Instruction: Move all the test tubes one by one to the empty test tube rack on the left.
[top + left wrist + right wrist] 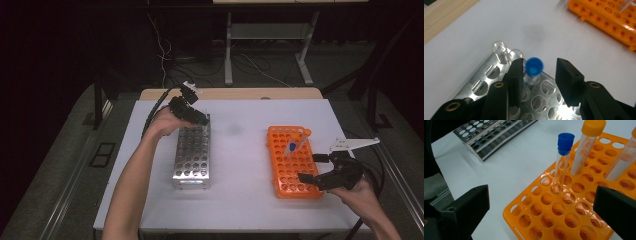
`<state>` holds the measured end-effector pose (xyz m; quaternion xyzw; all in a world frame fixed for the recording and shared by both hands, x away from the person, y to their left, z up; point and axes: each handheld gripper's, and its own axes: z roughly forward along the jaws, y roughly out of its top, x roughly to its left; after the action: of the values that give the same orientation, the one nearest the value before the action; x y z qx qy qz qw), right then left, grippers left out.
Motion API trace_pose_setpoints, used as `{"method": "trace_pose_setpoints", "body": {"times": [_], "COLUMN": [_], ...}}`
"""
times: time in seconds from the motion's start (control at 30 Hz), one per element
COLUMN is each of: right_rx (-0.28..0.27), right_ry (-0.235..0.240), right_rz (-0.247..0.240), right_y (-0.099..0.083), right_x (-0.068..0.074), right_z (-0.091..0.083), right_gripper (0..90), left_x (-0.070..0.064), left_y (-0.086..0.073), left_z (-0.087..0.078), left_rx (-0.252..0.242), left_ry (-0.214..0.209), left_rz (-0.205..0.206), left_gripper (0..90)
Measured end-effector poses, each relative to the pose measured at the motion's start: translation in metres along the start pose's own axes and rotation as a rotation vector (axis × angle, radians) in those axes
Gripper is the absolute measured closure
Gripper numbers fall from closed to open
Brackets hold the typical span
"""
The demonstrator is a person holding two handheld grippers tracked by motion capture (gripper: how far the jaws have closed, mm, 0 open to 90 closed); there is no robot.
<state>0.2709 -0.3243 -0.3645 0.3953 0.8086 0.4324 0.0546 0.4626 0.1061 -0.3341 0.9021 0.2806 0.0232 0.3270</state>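
A metal tube rack point(192, 157) lies on the white table, left of centre. My left gripper point(197, 117) hovers over its far end. In the left gripper view the gripper point(539, 61) is open, and a blue-capped tube point(534, 67) stands in a hole of the metal rack point(486, 82) between the jaws, close to the left one. An orange rack point(292, 165) sits to the right. My right gripper point(315, 167) is open at its near right corner. In the right gripper view the gripper point(541, 192) faces a blue-capped tube point(564, 157) and an orange-capped tube point(586, 145) standing in the orange rack point(544, 220).
Two uncapped clear tubes point(500, 50) stand at the metal rack's far corner. A further tube point(624, 160) stands at the right of the orange rack. Bare white table point(240, 200) lies between the racks. A wooden strip point(230, 93) runs along the table's far edge.
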Motion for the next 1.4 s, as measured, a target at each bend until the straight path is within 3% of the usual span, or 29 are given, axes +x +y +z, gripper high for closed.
{"method": "trace_pose_setpoints", "body": {"times": [0.23, 0.43, 0.67, 0.97, 1.13, 1.17, 1.23, 1.4], "right_rx": [0.014, 0.033, 0.054, 0.072, 0.073, 0.072, 0.08, 0.091], "right_ry": [-0.002, -0.008, -0.011, -0.016, -0.015, -0.013, -0.018, -0.03], "right_rz": [-0.007, -0.019, -0.026, -0.029, -0.032, -0.035, -0.039, -0.058], "right_y": [0.005, 0.008, 0.011, 0.014, 0.014, 0.014, 0.014, 0.015], "right_x": [-0.004, -0.01, -0.015, -0.018, -0.019, -0.02, -0.02, -0.02], "right_z": [0.005, 0.015, 0.027, 0.037, 0.039, 0.039, 0.041, 0.045], "right_gripper": [0.4, 0.4, 0.4, 0.5, 9.2, 14.8, 15.4, 26.5], "left_x": [-0.01, -0.029, -0.051, -0.074, -0.089, -0.091, -0.097, -0.11], "left_y": [-0.004, -0.008, -0.015, -0.035, -0.05, -0.053, -0.06, -0.076], "left_z": [-0.013, -0.027, -0.041, -0.053, -0.058, -0.058, -0.058, -0.058], "left_rx": [-0.022, -0.066, -0.084, -0.114, -0.167, -0.173, -0.183, -0.207], "left_ry": [-0.011, -0.007, -0.001, 0.014, 0.014, 0.016, 0.011, 0.007], "left_rz": [-0.004, 0.005, 0.034, 0.028, 0.011, 0.014, 0.015, 0.018], "left_gripper": [40.2, 23.1, 13.2, 0.0, 0.0, 0.0, 0.0, 0.0]}}
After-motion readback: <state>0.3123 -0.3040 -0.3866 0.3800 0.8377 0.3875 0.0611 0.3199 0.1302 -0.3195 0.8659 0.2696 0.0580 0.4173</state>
